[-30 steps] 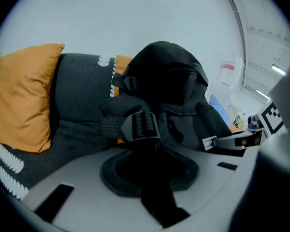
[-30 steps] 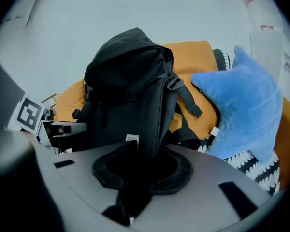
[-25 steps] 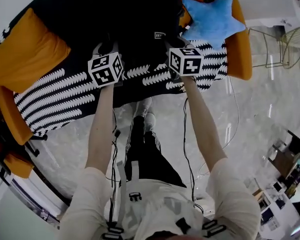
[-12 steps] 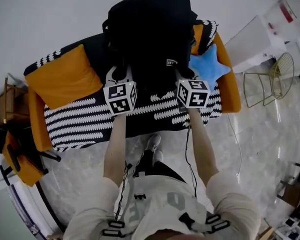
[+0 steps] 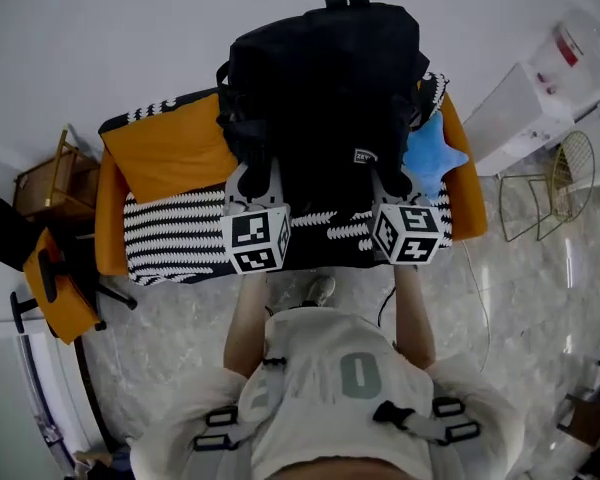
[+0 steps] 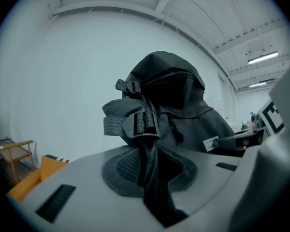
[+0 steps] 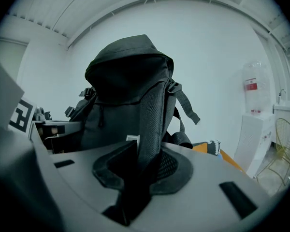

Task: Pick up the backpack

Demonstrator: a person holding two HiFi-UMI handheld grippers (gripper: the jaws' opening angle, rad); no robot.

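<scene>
A black backpack point(image 5: 325, 88) hangs in the air above the sofa, held between both grippers. My left gripper point(image 5: 256, 173) is shut on its left shoulder strap point(image 6: 146, 153), which runs down between the pads. My right gripper point(image 5: 388, 183) is shut on the right shoulder strap point(image 7: 150, 129), a mesh-backed band squeezed between the pads. In both gripper views the backpack point(image 6: 174, 100) point(image 7: 130, 91) stands upright in front of a white wall. A small white label point(image 5: 366, 155) shows on its lower front.
Below lies a sofa point(image 5: 170, 238) with a black-and-white striped cover, an orange cushion point(image 5: 165, 153) and a blue star pillow point(image 5: 432, 158). A white water dispenser point(image 5: 535, 88) and a wire stool point(image 5: 565, 168) stand to the right, a wooden chair point(image 5: 45, 183) to the left.
Both grippers have risen with the backpack, lifting it off the sofa into the air. The sofa now looks smaller and farther below.
</scene>
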